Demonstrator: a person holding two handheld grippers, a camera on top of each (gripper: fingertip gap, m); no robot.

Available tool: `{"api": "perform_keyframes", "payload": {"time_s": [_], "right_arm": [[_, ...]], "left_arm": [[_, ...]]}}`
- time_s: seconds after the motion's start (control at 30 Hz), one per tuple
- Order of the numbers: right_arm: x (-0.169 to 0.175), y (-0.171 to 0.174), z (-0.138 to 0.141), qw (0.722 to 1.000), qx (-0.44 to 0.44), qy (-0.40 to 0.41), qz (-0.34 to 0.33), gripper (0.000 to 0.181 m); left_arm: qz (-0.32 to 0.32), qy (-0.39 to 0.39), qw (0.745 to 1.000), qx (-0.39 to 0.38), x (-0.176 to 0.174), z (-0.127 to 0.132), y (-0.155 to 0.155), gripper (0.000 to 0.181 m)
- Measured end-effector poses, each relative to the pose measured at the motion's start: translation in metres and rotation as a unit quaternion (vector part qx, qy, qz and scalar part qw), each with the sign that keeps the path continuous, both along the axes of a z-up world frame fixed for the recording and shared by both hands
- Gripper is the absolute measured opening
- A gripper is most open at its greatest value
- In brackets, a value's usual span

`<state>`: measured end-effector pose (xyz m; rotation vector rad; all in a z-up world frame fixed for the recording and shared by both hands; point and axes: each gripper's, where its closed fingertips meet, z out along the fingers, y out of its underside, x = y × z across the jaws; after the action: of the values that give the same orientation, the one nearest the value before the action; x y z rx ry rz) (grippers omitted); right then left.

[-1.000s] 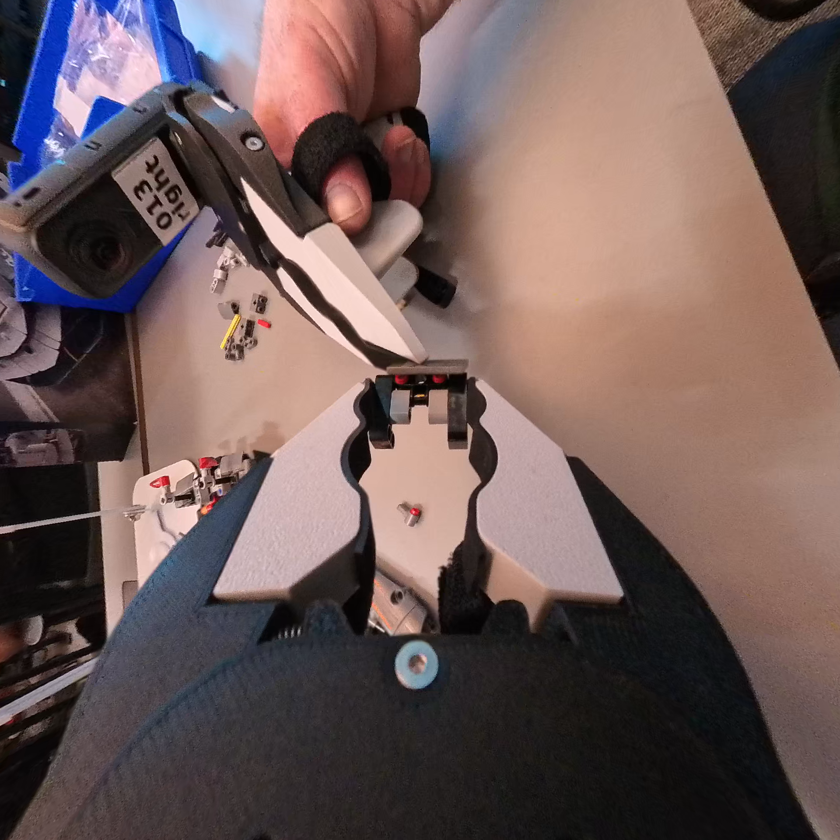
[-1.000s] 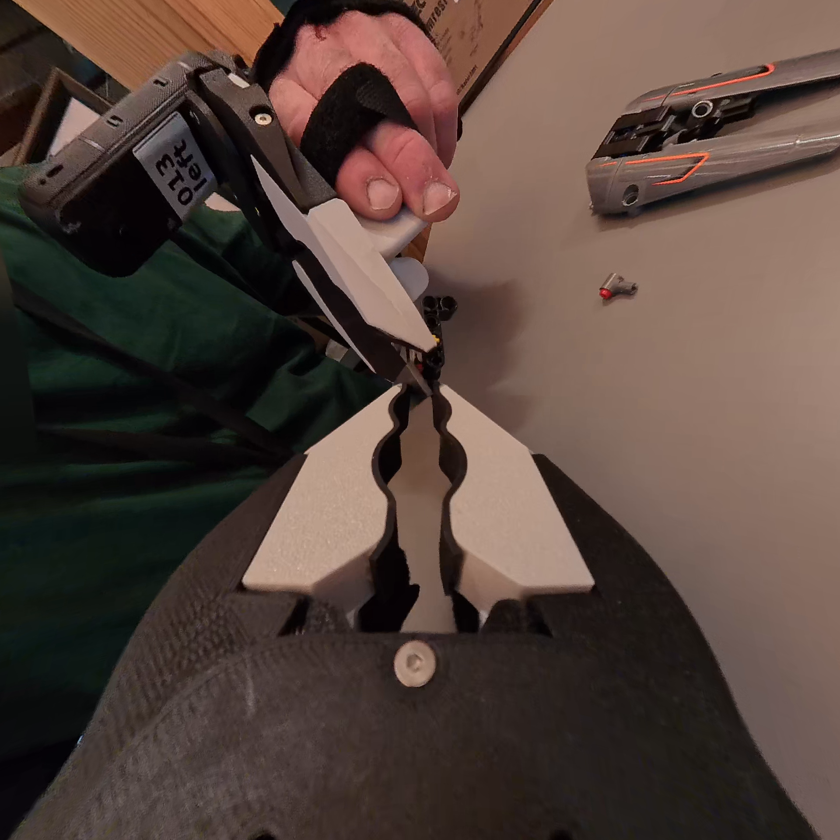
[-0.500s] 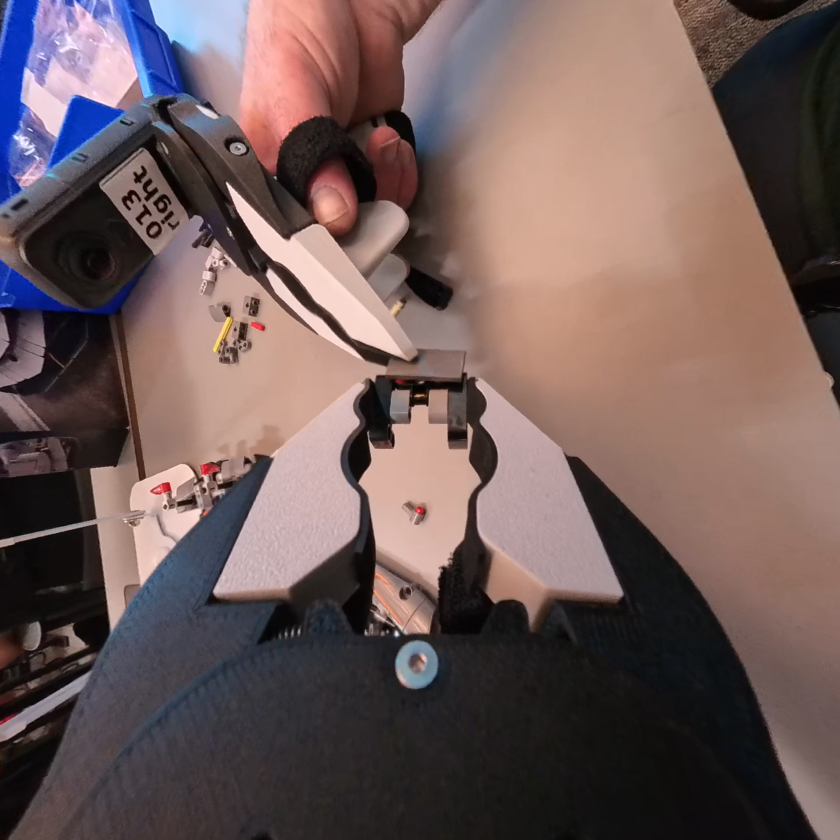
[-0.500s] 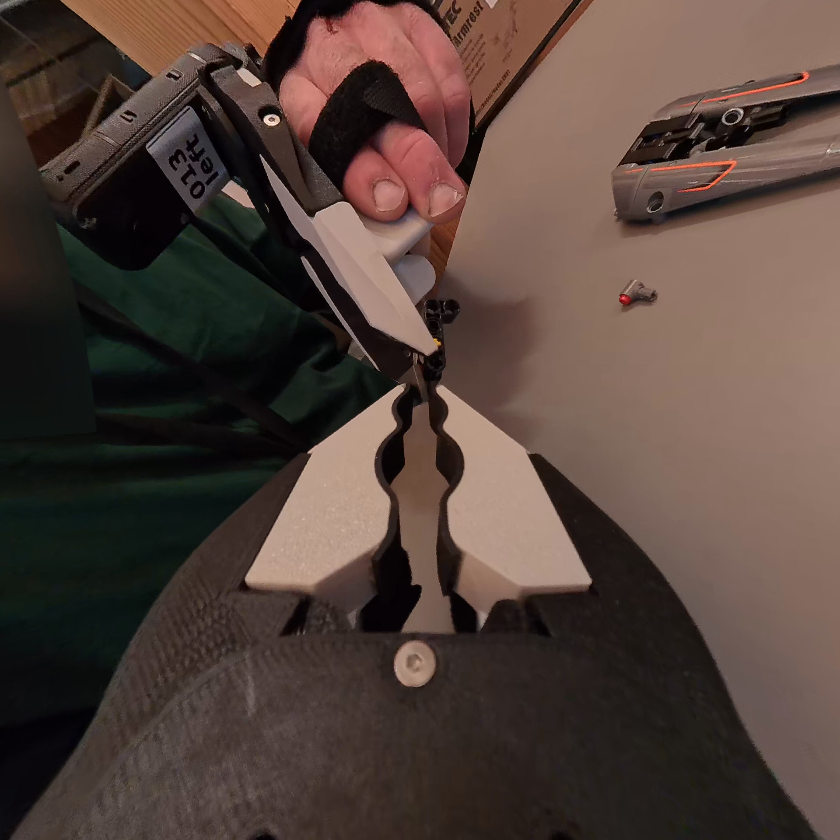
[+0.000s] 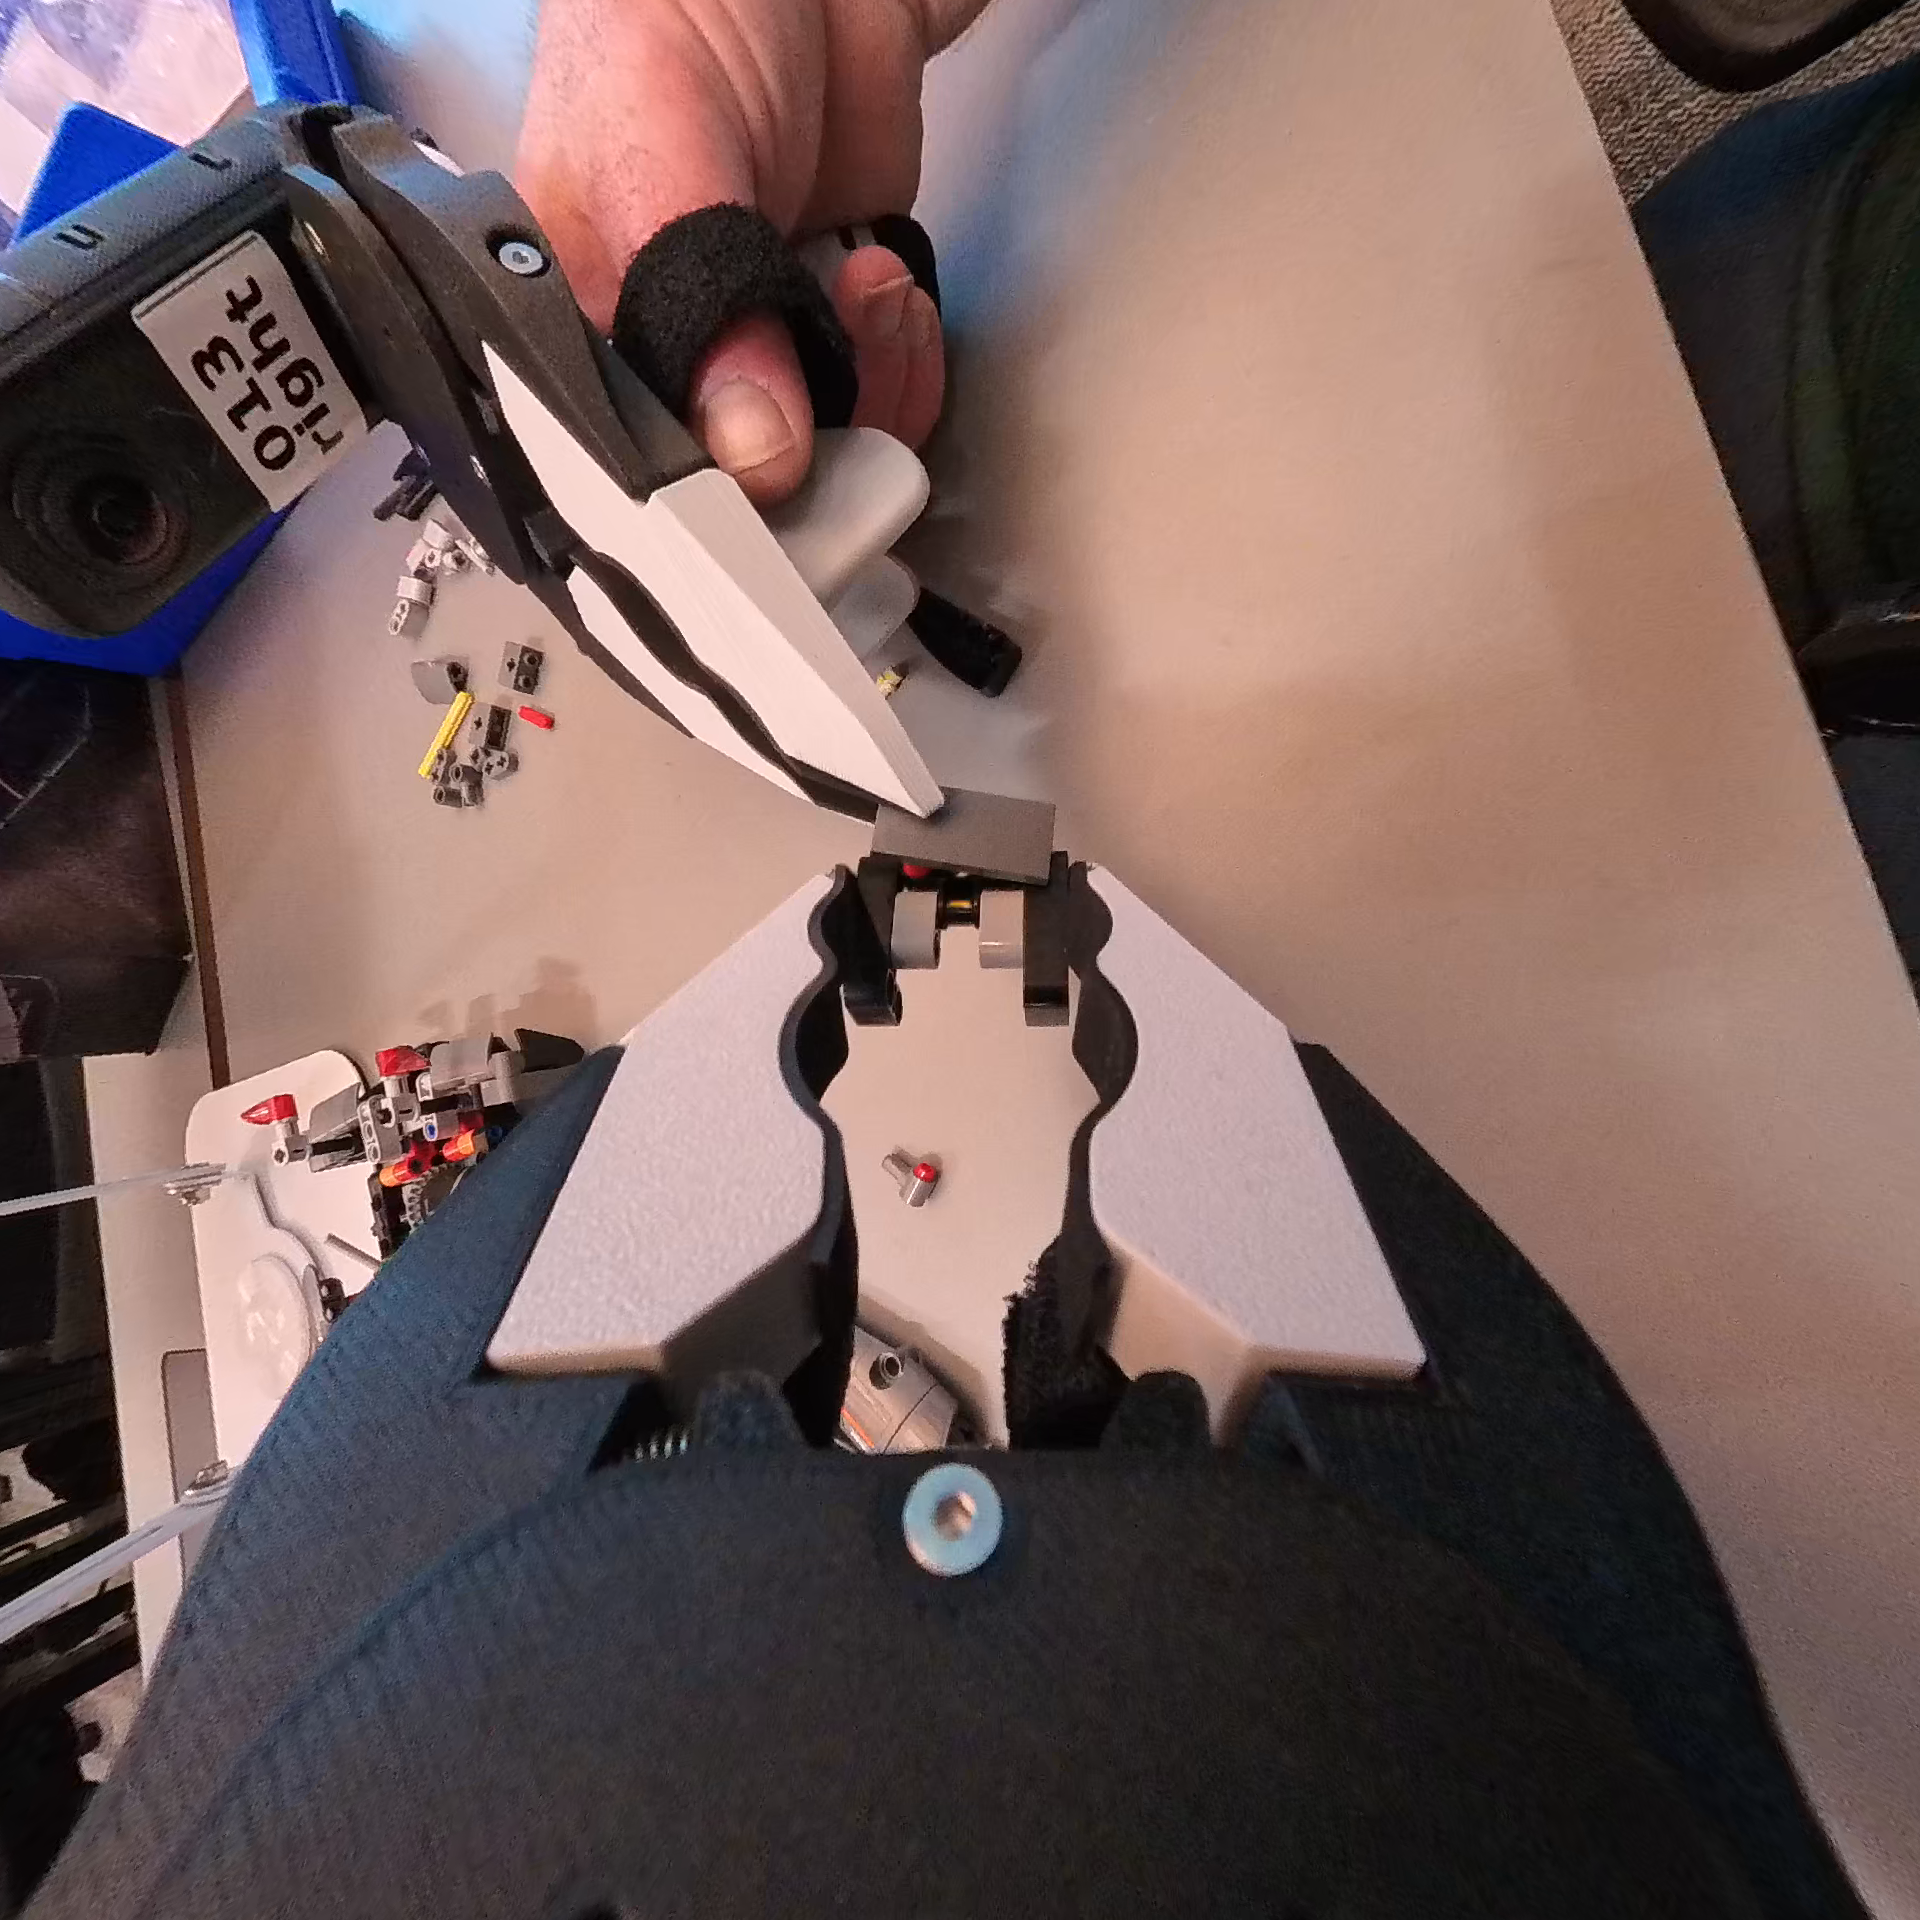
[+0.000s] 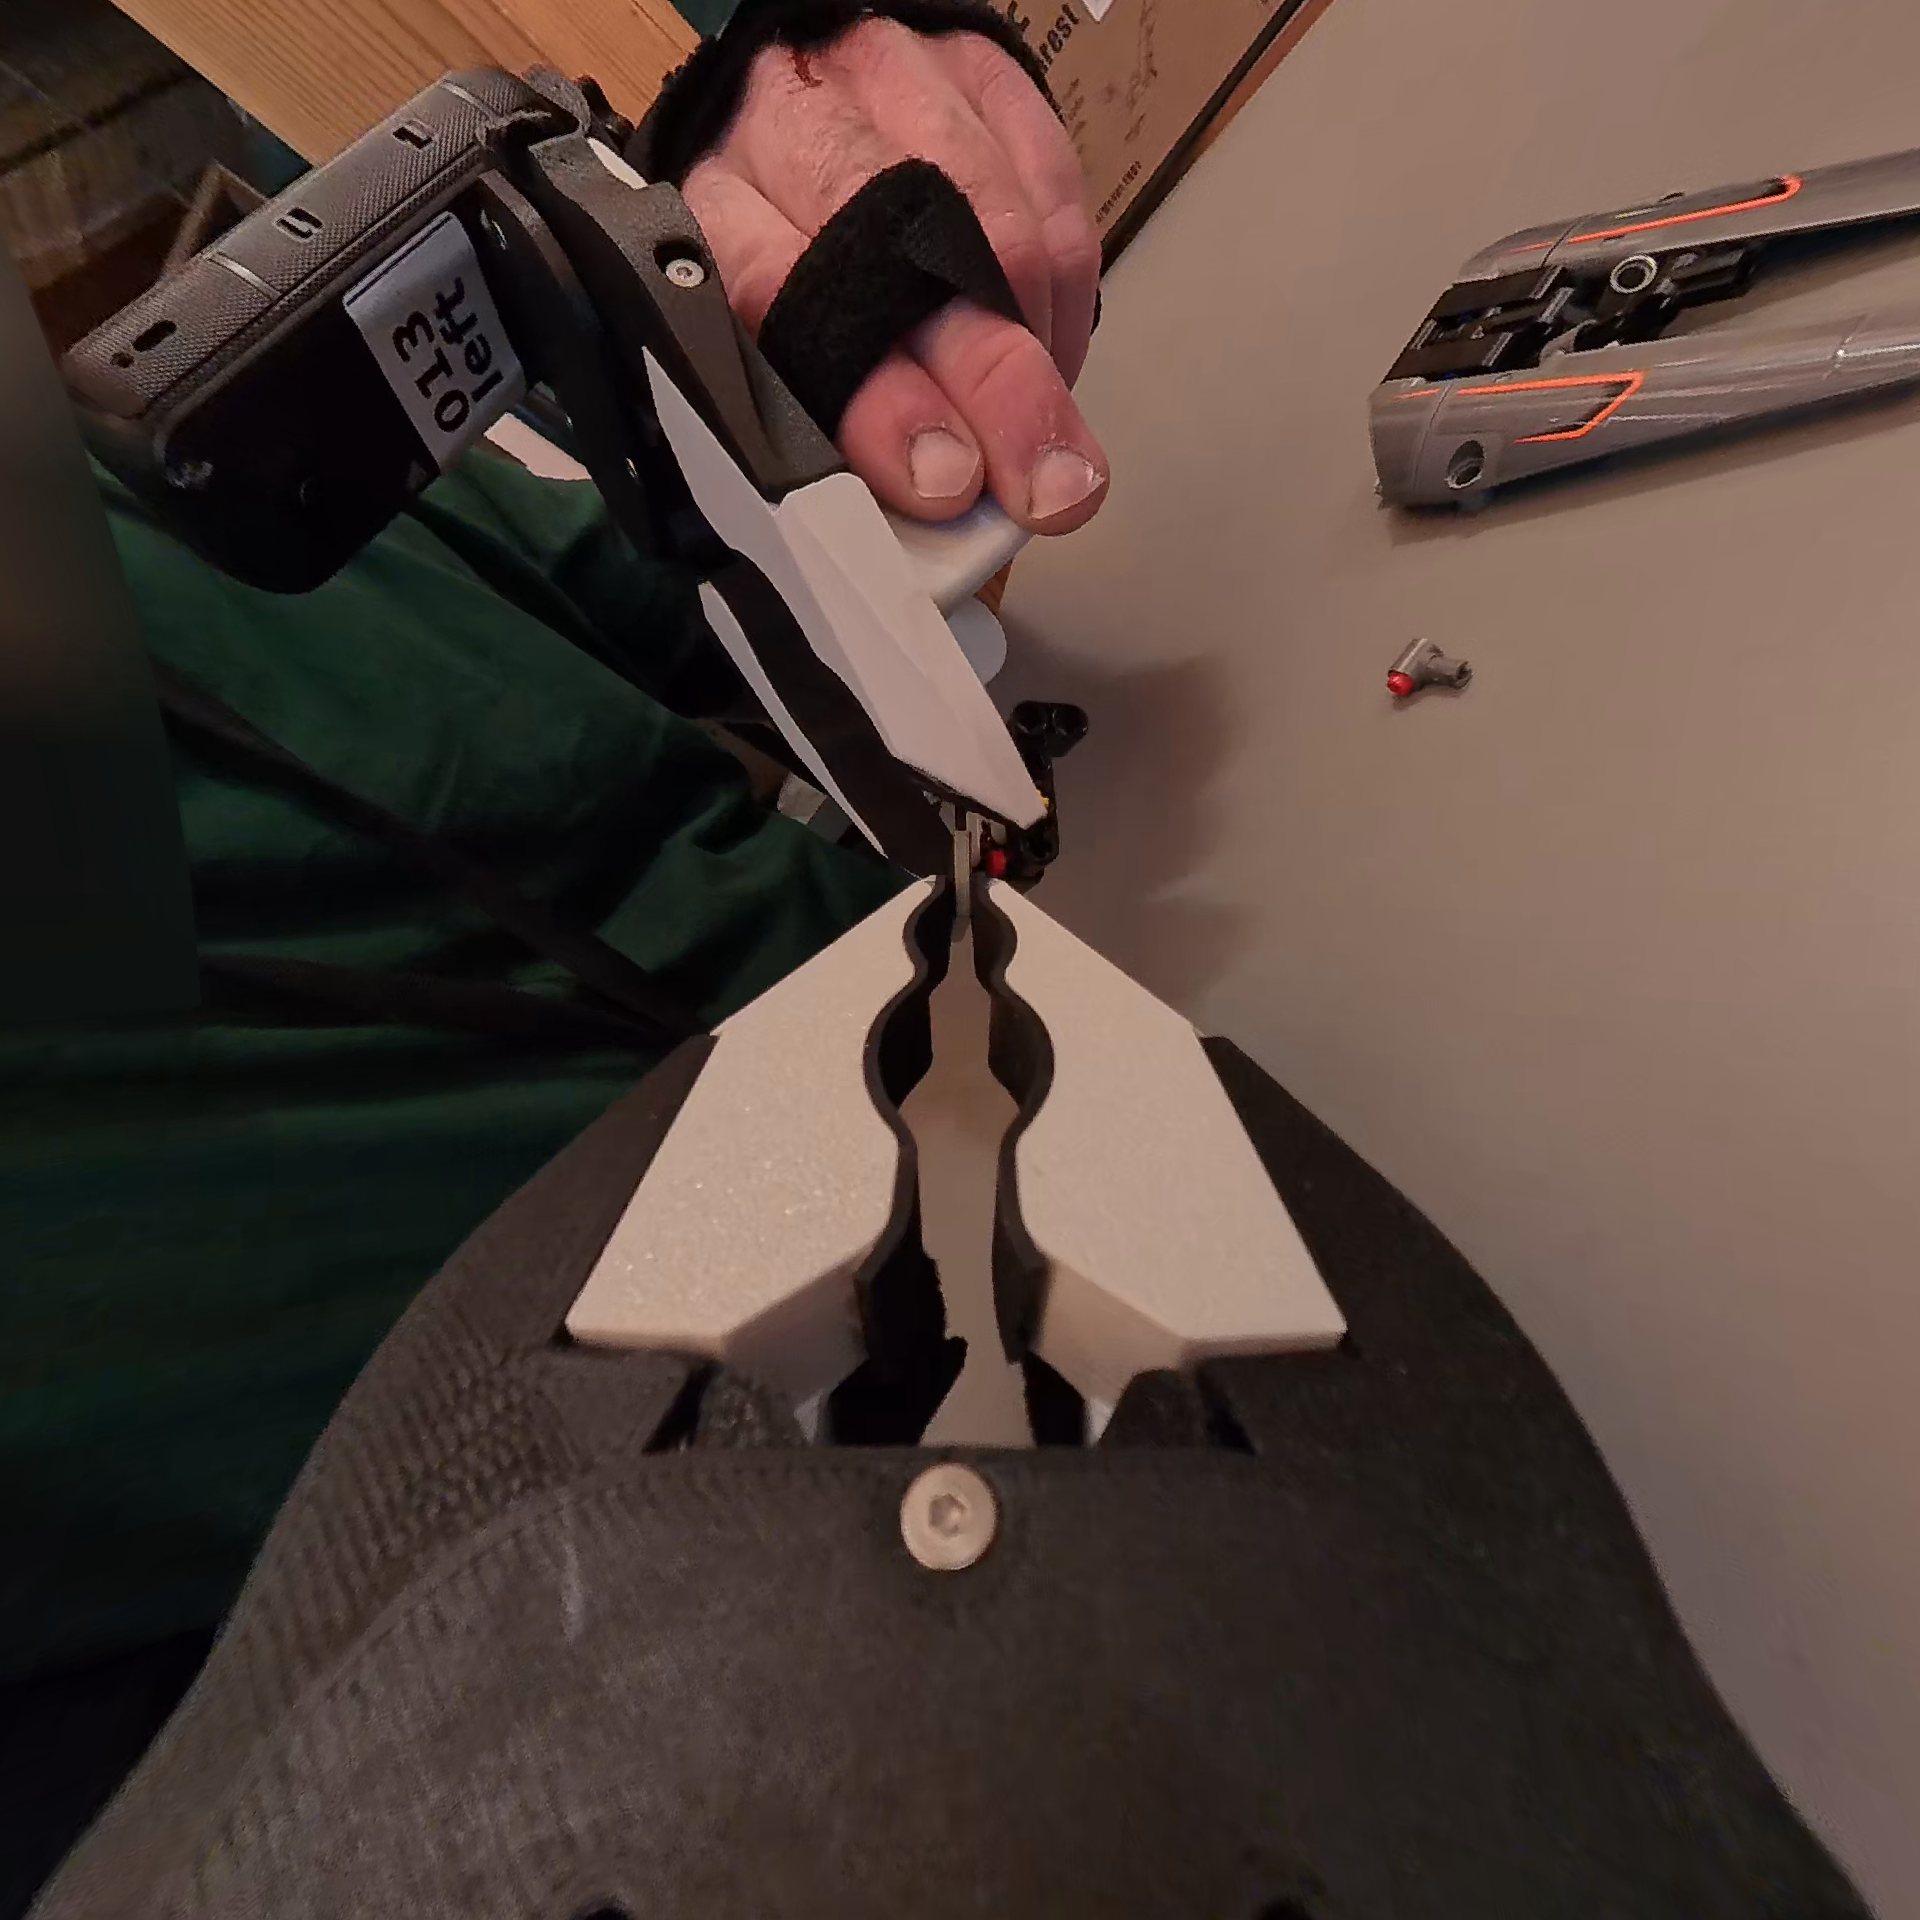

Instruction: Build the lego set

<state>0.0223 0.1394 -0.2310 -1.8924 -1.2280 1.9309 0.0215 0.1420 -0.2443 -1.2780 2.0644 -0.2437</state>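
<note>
We are gripping a small black-and-grey lego assembly (image 5: pixel 961 935) in the left gripper (image 5: pixel 961 914) jaws, pinching a flat dark grey tile (image 5: pixel 977 836) in the right gripper (image 6: pixel 961 904) jaws above the beige surface (image 5: pixel 1351 520).

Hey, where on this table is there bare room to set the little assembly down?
The table is bare between the right gripper and its far edge. It is also bare between the loose red-tipped peg and the long gray body. It is crowded by the scattered small pieces near the blue bin.
</note>
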Motion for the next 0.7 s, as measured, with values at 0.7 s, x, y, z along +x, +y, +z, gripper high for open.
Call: {"api": "perform_keyframes", "payload": {"time_s": [0.7], "right_arm": [[0.0006,0.0062,-0.0009,1.0,0.011,-0.002,-0.012,0.004]], "left_arm": [[-0.001,-0.001,1.0,0.017,0.0019,0.0057,0.0019,0.038]]}}
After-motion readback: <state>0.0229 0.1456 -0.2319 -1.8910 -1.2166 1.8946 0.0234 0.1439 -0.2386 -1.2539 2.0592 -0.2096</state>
